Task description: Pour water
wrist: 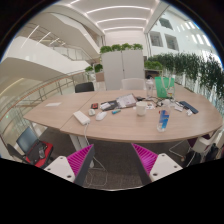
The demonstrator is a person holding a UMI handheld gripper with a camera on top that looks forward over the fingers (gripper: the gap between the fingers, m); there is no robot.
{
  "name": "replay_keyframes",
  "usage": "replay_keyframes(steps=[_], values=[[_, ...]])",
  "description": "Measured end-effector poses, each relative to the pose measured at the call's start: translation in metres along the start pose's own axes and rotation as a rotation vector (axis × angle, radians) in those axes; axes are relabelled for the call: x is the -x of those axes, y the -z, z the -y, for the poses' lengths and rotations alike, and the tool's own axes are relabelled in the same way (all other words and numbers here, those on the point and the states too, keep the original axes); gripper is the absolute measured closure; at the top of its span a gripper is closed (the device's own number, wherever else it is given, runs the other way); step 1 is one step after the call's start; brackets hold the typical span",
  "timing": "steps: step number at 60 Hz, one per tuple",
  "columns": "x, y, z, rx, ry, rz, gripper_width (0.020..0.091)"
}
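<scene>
My gripper (112, 163) is open, its magenta pads (80, 160) spread wide with nothing between them, held well back from a long wooden table (120, 125). On the table beyond the fingers stand a blue bottle (162, 120) near the front edge and a small clear cup (141, 108) just behind it. A green translucent jug-like container (165, 87) stands further back to the right. None of these is near the fingers.
Papers (124, 101), a white sheet (81, 117) and dark items (186, 105) lie scattered on the table. A chair (84, 87) stands behind it, a red-and-black chair (38, 150) in front at the left. White cabinet (122, 68) with plants on top, atrium balconies behind.
</scene>
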State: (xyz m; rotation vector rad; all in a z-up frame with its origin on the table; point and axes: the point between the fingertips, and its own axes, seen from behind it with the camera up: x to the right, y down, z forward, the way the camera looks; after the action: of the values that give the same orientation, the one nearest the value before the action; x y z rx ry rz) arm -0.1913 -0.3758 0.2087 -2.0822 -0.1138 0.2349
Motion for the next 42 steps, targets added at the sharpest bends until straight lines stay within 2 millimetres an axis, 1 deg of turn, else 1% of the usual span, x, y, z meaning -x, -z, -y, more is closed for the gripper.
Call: replay_keyframes(steps=[3, 5, 9, 10, 19, 23, 24, 25, 26, 29, 32, 35, 36, 37, 41, 42], values=[[-0.003, 0.0, 0.003, -0.012, 0.001, -0.016, 0.0304], [0.018, 0.0, 0.002, -0.013, -0.002, -0.025, 0.0304], [0.029, -0.002, 0.002, -0.011, -0.002, -0.021, 0.0302], [0.016, -0.002, 0.002, -0.011, 0.002, -0.021, 0.0304], [0.007, -0.006, 0.003, -0.012, -0.009, -0.022, 0.0304], [-0.008, -0.013, 0.009, -0.051, 0.019, -0.017, 0.0306], [-0.015, -0.01, 0.008, -0.063, 0.034, -0.022, 0.0306], [-0.023, -0.013, 0.009, -0.072, 0.048, -0.03, 0.0307], [-0.031, -0.021, 0.009, -0.081, 0.058, -0.04, 0.0309], [-0.059, -0.032, 0.011, -0.096, 0.073, -0.076, 0.031], [-0.094, -0.047, 0.012, -0.11, 0.064, -0.113, 0.031], [-0.129, -0.068, 0.016, -0.128, 0.048, -0.151, 0.0309], [-0.142, -0.066, 0.018, -0.135, 0.046, -0.161, 0.0308], [-0.149, -0.082, 0.021, -0.147, 0.042, -0.171, 0.0308], [-0.192, -0.119, 0.032, -0.191, 0.031, -0.211, 0.0308], [-0.205, -0.122, 0.033, -0.198, 0.027, -0.218, 0.0309]])
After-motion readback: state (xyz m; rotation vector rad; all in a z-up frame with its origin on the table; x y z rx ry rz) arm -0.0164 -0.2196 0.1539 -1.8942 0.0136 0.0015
